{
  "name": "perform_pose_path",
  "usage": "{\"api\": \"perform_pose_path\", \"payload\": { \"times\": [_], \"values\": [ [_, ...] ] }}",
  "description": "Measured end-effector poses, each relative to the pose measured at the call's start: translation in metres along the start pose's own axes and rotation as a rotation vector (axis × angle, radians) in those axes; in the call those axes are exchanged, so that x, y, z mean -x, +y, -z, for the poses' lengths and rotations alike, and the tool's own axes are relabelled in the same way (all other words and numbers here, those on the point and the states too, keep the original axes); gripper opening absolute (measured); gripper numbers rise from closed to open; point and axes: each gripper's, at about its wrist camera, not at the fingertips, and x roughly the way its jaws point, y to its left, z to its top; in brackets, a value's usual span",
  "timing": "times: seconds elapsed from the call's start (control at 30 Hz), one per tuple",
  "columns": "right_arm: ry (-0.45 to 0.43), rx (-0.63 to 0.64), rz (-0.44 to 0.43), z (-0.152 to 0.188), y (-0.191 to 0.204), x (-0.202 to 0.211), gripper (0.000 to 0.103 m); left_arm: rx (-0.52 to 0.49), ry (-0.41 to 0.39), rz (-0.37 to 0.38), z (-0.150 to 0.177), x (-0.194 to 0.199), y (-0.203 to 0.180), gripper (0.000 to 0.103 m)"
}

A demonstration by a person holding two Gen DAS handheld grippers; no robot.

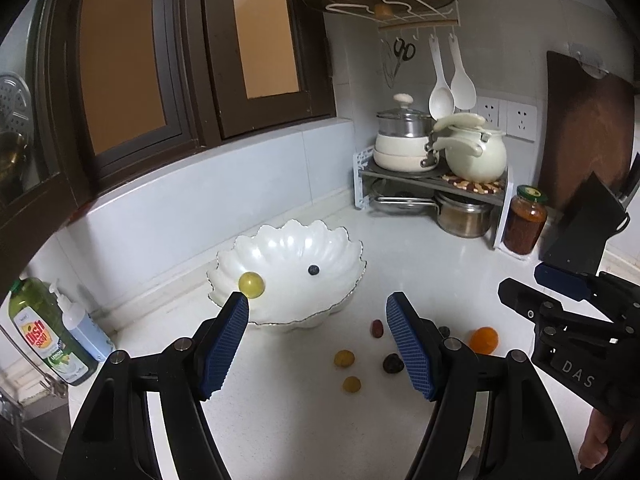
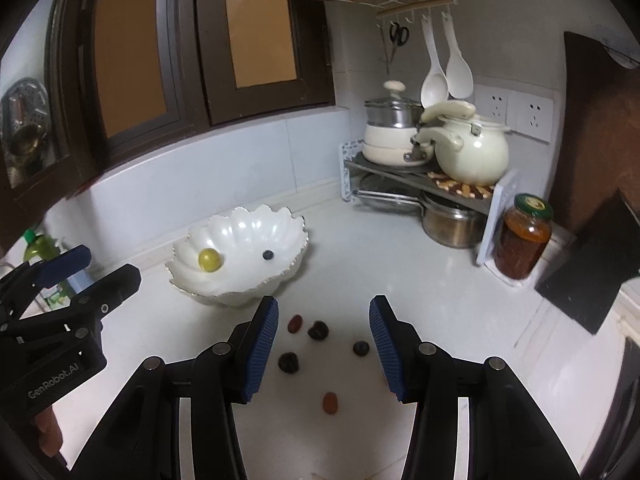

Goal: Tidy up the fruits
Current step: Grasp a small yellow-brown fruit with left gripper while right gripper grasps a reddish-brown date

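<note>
Both grippers hover over the white surface [image 1: 280, 420] with nothing in hold: the left gripper [image 1: 316, 344] stands wide apart, the right gripper [image 2: 324, 348] parted more narrowly. Loose fruits lie on the surface in front of the fingers, among them a small orange fruit [image 1: 483, 340], two yellow pieces [image 1: 344, 358], a red piece [image 2: 295, 323] and dark pieces [image 2: 318, 330]. Beyond them the scalloped white bowl [image 1: 340, 248] contains a green grape [image 1: 251, 284] and a blueberry [image 1: 314, 270], well apart.
</note>
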Motion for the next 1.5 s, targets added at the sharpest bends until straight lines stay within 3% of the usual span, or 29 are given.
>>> {"api": "perform_pose_path", "payload": {
  "times": [0.57, 0.73, 1.5],
  "values": [
    [0.054, -0.001, 0.095, 0.036, 0.005, -0.024, 0.049, -0.02, 0.097, 0.065, 0.044, -0.043, 0.001, 0.071],
    [0.101, -0.015, 0.081, 0.049, 0.006, -0.04, 0.049, -0.031, 0.145, 0.105, 0.056, -0.061, -0.002, 0.071],
    [0.263, -0.043, 0.137, 0.097, 0.007, -0.105, 0.049, -0.112, 0.273, 0.149, 0.102, -0.123, -0.013, 0.069]
  ]
}}
